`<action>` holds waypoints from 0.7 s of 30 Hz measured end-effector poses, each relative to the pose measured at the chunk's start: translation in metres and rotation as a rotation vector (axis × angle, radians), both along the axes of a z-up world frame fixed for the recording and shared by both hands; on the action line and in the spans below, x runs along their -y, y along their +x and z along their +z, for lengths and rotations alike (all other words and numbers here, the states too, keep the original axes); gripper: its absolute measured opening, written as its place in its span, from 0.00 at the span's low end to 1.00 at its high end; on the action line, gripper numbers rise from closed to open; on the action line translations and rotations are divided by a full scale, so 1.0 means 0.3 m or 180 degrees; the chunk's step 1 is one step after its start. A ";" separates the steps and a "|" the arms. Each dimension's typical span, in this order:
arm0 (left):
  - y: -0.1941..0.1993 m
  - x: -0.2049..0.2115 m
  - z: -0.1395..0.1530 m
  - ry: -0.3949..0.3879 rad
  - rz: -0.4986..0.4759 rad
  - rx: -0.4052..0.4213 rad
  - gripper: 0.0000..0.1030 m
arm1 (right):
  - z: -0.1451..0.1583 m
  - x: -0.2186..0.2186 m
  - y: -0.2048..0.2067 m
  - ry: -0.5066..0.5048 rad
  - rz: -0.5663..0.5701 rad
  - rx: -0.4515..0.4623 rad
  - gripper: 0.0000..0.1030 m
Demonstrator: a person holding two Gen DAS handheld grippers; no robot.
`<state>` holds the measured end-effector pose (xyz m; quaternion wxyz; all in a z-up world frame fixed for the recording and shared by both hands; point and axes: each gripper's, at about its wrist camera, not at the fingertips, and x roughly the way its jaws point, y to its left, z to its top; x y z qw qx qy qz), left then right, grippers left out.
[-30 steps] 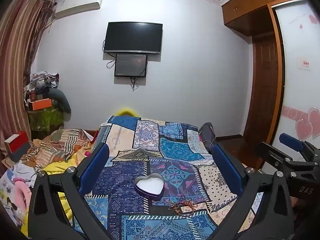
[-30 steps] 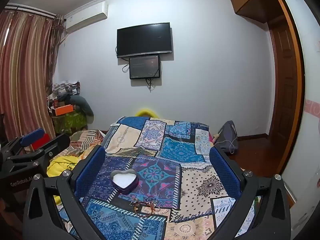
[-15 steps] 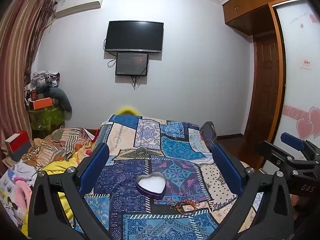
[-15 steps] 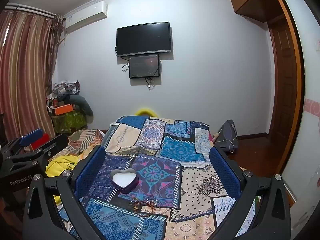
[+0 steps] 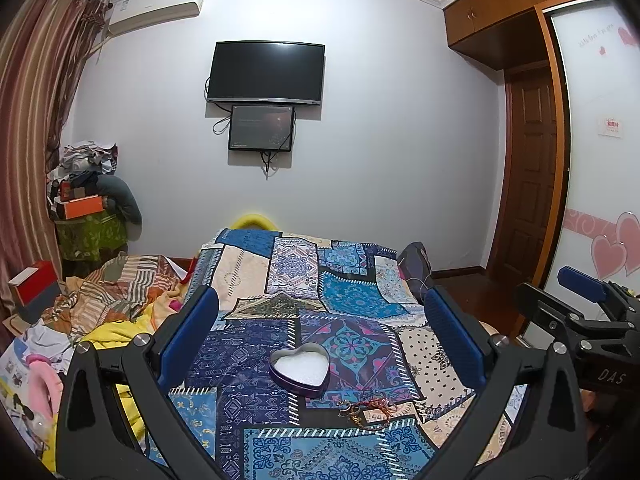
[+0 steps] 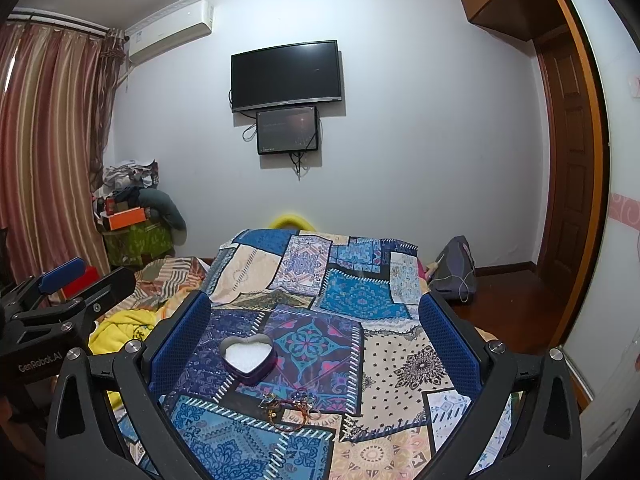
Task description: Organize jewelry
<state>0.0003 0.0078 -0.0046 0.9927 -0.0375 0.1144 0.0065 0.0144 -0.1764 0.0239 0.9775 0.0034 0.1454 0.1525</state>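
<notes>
Jaws of left gripper (image 5: pixel 320 320) and right gripper (image 6: pixel 316 320) stood apart, empty, above the bed (image 5: pixel 352 292); jewelry (image 6: pixel 290 406) lay just beside the heart-shaped box (image 6: pixel 248 358).

A home bedroom: a bed (image 5: pixel 304 320) wearing a patchwork cover is facing a wall-mounted television (image 5: pixel 266 72), with curtains (image 6: pixel 48 140) hanging and clothes (image 5: pixel 116 292) lying around.
</notes>
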 end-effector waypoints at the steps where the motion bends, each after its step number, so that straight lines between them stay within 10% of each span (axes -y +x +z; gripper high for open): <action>1: -0.001 -0.001 0.001 0.0000 0.0002 0.0002 1.00 | -0.001 0.000 0.000 0.0000 -0.0001 0.0001 1.00; 21: 0.015 -0.012 -0.005 -0.0015 0.0050 -0.0020 1.00 | -0.012 -0.003 0.004 -0.0003 0.0009 -0.0028 1.00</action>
